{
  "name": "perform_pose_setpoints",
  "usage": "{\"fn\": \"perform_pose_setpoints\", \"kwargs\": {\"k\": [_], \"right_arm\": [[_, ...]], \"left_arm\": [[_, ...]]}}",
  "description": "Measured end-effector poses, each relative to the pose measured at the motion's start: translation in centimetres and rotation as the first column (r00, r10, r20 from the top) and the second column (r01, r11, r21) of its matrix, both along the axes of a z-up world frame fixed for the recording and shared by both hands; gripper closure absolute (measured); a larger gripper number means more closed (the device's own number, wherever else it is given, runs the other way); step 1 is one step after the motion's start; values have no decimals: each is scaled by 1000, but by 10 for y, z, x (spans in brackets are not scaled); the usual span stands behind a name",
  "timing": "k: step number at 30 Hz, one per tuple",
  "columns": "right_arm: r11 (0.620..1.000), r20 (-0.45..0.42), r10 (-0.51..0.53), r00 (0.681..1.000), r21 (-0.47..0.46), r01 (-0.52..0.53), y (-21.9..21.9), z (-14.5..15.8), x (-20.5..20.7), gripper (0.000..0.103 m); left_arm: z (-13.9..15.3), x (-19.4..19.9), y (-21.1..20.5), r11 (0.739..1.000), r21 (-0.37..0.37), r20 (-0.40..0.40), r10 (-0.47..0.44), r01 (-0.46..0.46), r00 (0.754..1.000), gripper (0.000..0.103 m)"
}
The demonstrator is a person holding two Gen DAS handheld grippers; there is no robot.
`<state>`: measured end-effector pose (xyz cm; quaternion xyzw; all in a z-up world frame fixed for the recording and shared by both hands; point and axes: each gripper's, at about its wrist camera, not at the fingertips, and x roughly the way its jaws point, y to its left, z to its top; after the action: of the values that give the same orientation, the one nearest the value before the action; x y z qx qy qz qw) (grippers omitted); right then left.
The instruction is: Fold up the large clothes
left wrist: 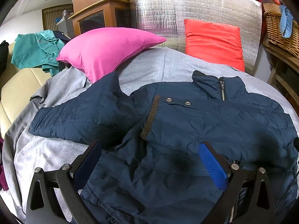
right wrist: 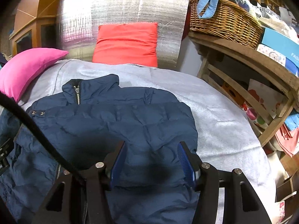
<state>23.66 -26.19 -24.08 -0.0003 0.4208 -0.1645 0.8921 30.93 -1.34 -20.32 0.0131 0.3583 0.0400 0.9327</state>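
A navy puffer jacket (left wrist: 186, 123) lies front up on the grey sheet (left wrist: 153, 69), its zipped collar (left wrist: 222, 87) towards the pillows. One sleeve (left wrist: 61, 121) reaches out to the left. My left gripper (left wrist: 151, 158) hovers low over the jacket's lower left part with its jaws wide apart and nothing pinched. In the right wrist view the same jacket (right wrist: 115, 119) fills the lower left. My right gripper (right wrist: 152, 160) stands half open just over the jacket near its right edge. Fabric lies under the blue pads (right wrist: 186, 162), which do not press on it.
A pink pillow (left wrist: 104, 50) and a red pillow (left wrist: 213, 41) lean on a silver padded panel (left wrist: 196, 5) at the back. A teal garment (left wrist: 35, 50) lies on a cream sofa at left. At right stand a wooden shelf (right wrist: 243, 56) and a wicker basket (right wrist: 224, 20). A black cable (right wrist: 37, 130) crosses the right view.
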Motion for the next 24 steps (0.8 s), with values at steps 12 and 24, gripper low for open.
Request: {"fn": "perform_pose_setpoints", "kwargs": {"k": [12,24], "right_arm": [[1000,3,-3,1000,-4,3,-3,1,0,43],[1000,4,-7,1000,14,7,-5,-2,5,43]], "left_arm": [[0,0,-2,1000,2,1,-4,4,1000,0],[0,6,-3,1000,-5,-5,-11,11,1000,0]]}}
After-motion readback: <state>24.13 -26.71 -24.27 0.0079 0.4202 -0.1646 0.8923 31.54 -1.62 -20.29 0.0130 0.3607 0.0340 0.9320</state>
